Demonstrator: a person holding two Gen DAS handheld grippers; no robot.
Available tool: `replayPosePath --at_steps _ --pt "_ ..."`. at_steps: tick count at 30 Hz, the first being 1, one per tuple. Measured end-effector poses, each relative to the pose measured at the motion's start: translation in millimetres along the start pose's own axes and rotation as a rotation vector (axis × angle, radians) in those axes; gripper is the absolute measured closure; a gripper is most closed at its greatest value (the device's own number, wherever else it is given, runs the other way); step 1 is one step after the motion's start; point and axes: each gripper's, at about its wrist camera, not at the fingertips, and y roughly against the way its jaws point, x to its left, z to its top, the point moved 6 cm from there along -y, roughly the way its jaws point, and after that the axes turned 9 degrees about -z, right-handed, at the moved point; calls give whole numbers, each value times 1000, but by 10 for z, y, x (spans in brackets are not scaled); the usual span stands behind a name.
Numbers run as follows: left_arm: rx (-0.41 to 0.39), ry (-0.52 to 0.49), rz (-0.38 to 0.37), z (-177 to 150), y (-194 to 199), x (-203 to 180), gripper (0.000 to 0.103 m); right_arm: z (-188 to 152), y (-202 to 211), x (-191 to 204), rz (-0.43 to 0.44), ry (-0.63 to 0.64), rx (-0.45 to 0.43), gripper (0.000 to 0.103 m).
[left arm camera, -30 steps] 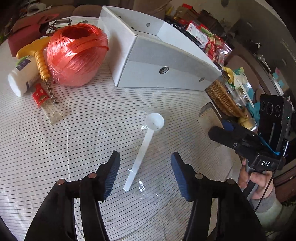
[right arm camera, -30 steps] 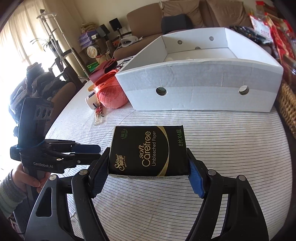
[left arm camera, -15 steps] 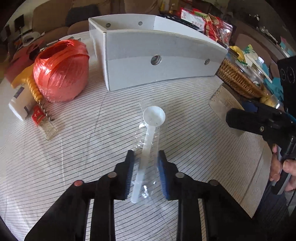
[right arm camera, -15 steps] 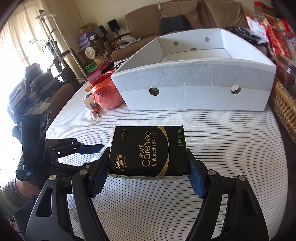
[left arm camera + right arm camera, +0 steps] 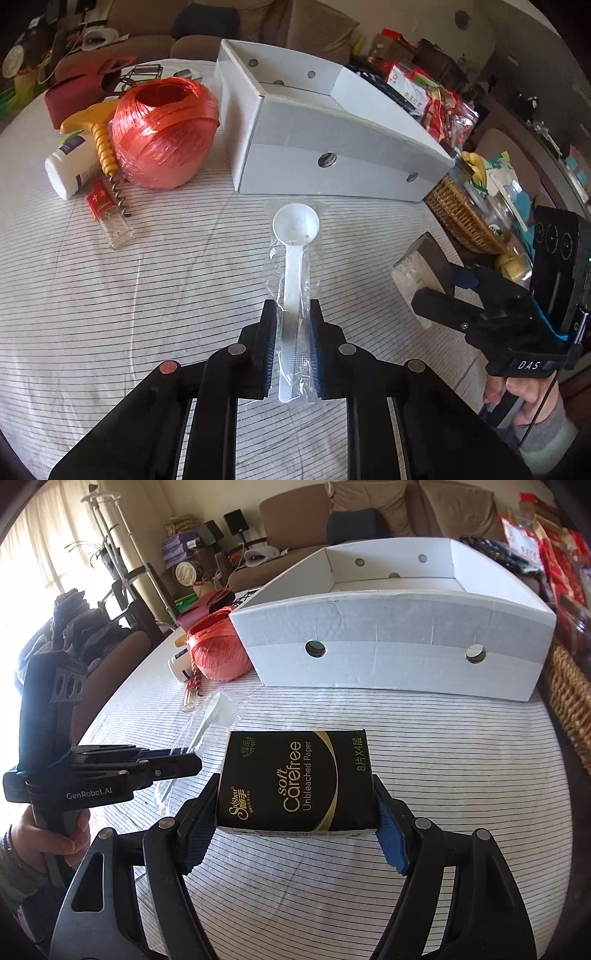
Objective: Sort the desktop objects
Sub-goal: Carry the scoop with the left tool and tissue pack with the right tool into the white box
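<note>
Left tongs (image 5: 293, 325): jaws have just been closing and now pinch the handle of the wrapped white scoop (image 5: 295, 258), its bowl pointing toward the box.
Right tongs (image 5: 295, 812): clamped across the black tissue pack (image 5: 295, 779), held wide by its width, near the table's front edge.
White box (image 5: 332, 147): open-topped, at the table's far side; from what shows, nothing lies in it yet.
Left of the box: red twine ball (image 5: 164, 133), yellow corkscrew (image 5: 99, 147), white bottle (image 5: 70, 166), small glass vial (image 5: 109, 210), all untouched on the striped table (image 5: 147, 295).
Progress: early, I judge; 2 items gripped, 0 boxed, 4 waiting.
</note>
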Motion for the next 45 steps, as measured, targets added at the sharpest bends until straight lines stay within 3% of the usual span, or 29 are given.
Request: replayPosePath --at_steps 16,21,28,35,41,45 --pt "-61 -16 6 122 534 -66 88 206 385 218 8 91 -62 31" --pt "-78 -55 -18 449 602 -335 88 434 645 166 -8 154 -83 31" --pt "-73 -81 -53 1180 477 -809 87 1062 897 -166 -50 250 -63 31" --pt "-25 -77 -73 1920 78 -1067 87 1726 681 -665 -140 350 35 31" --pt "27 -37 -80 2328 -303 -992 87 2025 86 -1017 -192 508 196 31" --pt "48 -11 -67 2461 -569 -851 87 2096 -397 -1208 -189 521 325 31"
